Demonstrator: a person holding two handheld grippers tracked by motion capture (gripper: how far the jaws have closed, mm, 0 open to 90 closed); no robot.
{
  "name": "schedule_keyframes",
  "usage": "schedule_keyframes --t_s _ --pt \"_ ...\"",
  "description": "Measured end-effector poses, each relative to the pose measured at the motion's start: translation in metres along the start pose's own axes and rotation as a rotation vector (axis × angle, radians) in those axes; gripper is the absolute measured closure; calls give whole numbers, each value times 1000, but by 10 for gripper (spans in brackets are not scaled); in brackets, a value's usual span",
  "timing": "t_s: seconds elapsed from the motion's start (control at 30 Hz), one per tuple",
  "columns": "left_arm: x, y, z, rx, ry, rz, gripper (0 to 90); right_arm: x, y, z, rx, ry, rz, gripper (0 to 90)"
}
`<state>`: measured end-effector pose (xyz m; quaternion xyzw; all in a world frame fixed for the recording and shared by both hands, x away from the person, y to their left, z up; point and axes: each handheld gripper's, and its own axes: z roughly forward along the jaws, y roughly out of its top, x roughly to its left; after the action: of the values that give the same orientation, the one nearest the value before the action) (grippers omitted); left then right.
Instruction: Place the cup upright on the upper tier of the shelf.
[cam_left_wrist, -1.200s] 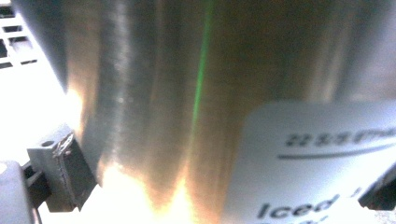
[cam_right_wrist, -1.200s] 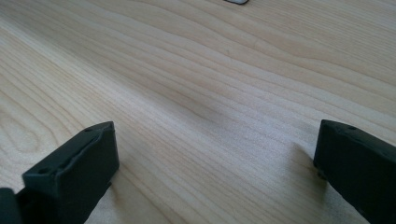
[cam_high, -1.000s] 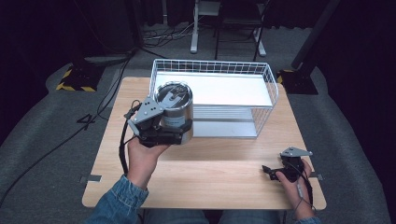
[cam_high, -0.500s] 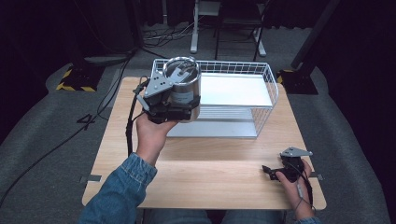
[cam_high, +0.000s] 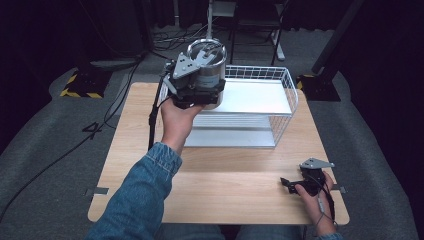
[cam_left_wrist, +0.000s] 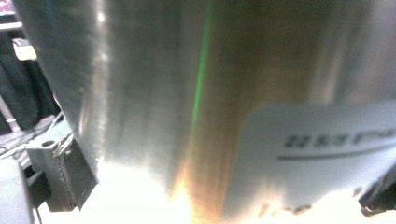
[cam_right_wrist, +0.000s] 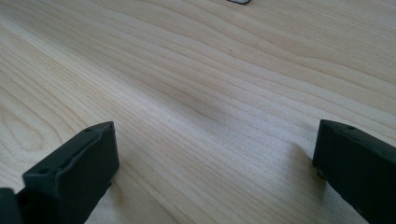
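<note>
- I see a white wire basket (cam_high: 280, 107) at the far middle of the wooden table (cam_high: 235, 200), with a pale liner on its floor; nothing lies in it that I can make out.
- Around the table I note grey carpet, black cables trailing to the left, and a yellow-and-black striped block (cam_high: 77, 86) off the far left corner.
- My left gripper (cam_high: 192, 82) is raised above the basket's near left corner, and the basket's wire wall stands just beneath it.
- That claw is clamped around a steel canister (cam_high: 206, 62), its jaws on either flank of the shiny wall; in the left gripper view the metal side (cam_left_wrist: 154, 93) and a white printed label (cam_left_wrist: 322, 149) sit right against the lens.
- The canister is held in the air, not touching basket or table.
- Its long axis runs nearly upright, with the lidded top facing up and leaning slightly towards the camera.
- My right gripper (cam_high: 295, 184) rests low at the near right corner of the table, well apart from the basket.
- Its claw is spread wide with nothing between the jaws; bare wood grain (cam_right_wrist: 210, 93) lies between them in the right gripper view.
</note>
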<state>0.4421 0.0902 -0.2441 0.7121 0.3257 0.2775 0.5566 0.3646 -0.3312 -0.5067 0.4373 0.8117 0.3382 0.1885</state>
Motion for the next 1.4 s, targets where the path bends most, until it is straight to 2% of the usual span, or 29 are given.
schedule_keyframes --t_s 0.03,0.2,0.33,0.53,0.83,1.07,1.2,1.23,1.4 --pt "0 3 8 3 12 1 37 0 0 0 0 0 0 8" --pt "2 6 21 5 18 -3 37 0 0 0 1 4 -1 5" --pt "5 6 33 3 29 -18 37 0 0 0 1 4 -1 5" --pt "11 5 54 28 44 -51 37 0 0 0 0 6 1 5" --pt "5 1 77 46 64 -47 37 0 0 0 0 6 1 5" --pt "3 -5 89 73 59 -61 37 0 0 0 -1 10 -2 6" --pt "5 -11 94 76 48 -90 36 0 0 0 -1 10 -2 6" --pt "5 -13 95 77 45 -107 36 0 0 0 0 11 -2 6" --pt "7 -17 97 85 46 -109 37 0 0 0 0 12 -2 6"
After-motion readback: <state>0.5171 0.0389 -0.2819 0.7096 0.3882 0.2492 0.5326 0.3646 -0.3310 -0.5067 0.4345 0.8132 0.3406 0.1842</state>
